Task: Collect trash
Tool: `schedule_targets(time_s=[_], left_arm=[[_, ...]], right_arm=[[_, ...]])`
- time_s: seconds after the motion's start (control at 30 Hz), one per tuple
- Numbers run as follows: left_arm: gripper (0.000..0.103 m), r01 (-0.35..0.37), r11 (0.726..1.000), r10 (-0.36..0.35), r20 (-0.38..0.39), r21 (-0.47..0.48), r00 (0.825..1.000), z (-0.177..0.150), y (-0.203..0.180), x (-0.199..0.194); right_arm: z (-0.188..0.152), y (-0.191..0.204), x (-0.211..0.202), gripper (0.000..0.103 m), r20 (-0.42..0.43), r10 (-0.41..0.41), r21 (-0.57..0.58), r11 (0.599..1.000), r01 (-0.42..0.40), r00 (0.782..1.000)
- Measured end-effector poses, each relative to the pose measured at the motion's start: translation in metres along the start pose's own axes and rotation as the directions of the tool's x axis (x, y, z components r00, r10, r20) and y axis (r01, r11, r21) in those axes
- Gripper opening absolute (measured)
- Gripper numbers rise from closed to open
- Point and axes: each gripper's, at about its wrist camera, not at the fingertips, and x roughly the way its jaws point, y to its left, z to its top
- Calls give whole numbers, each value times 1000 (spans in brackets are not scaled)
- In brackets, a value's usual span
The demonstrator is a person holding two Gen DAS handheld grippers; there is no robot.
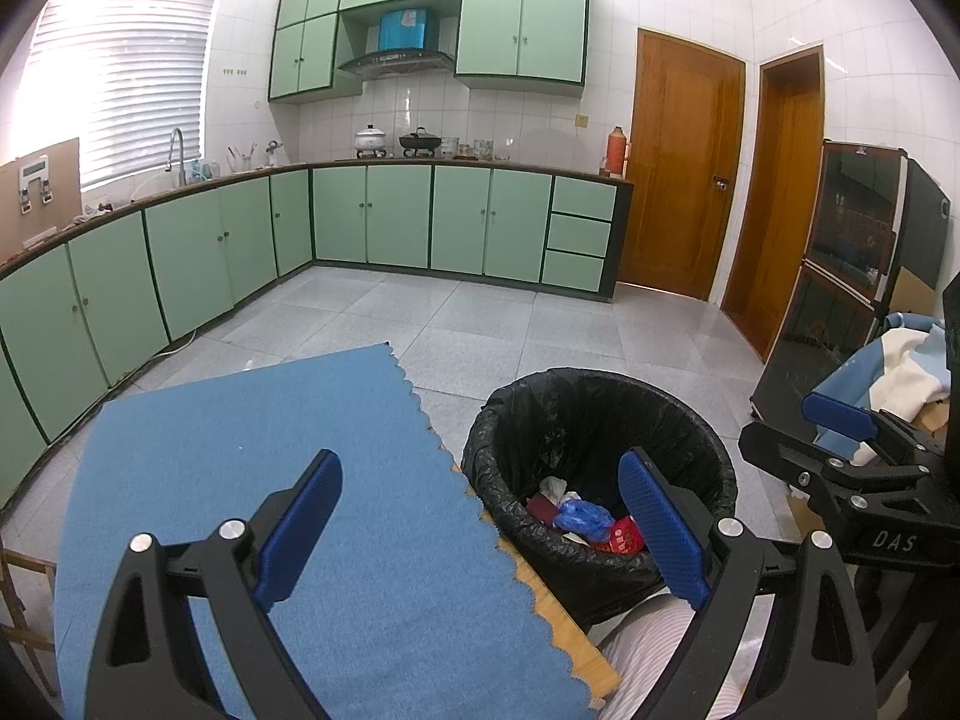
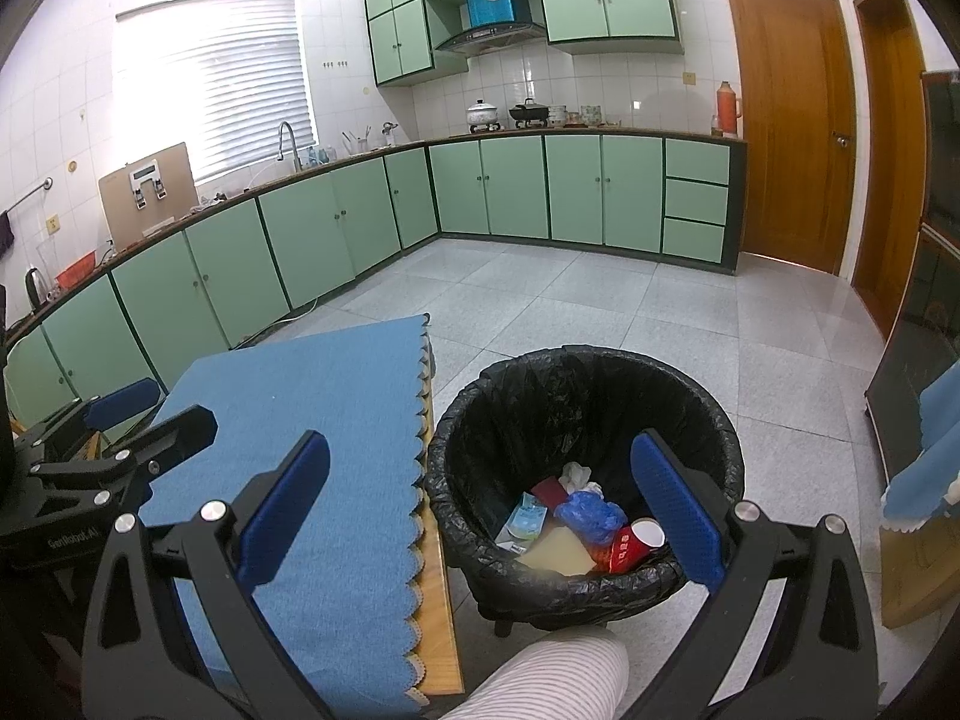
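A bin lined with a black bag (image 1: 600, 414) (image 2: 588, 396) stands on the floor beside a low table covered by a blue cloth (image 1: 270, 450) (image 2: 288, 420). Inside the bin lie a crumpled blue bag (image 2: 591, 513), a red paper cup (image 2: 636, 543), white tissue (image 2: 579, 477), a yellowish sheet (image 2: 558, 549) and a pale packet (image 2: 525, 516). My left gripper (image 1: 480, 534) hangs open over the table's right edge and the bin's rim, holding nothing. My right gripper (image 2: 480, 510) is open too, empty, straddling the table edge and the bin. The cloth's top is bare.
Green kitchen cabinets (image 1: 240, 240) run along the left and far walls. Wooden doors (image 1: 684, 168) stand at the back right, and a dark glass-front cabinet (image 1: 840, 276) at the right. A striped sleeve (image 2: 540, 678) shows below. Folded cloths (image 1: 900, 360) lie at the right.
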Motion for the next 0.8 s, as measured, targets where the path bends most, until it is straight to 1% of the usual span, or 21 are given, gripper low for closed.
schedule_targets(time_s=[0.57, 0.8], left_arm=[[91, -2, 1000, 2, -4, 2, 1000, -1, -4, 3], [91, 0, 1000, 0, -9, -5, 1000, -3, -2, 6]], right_arm=[[-2, 0, 3, 98, -4, 0, 2, 1000, 0, 1000], [-8, 1, 8, 98, -11, 3, 4, 1000, -3, 1000]])
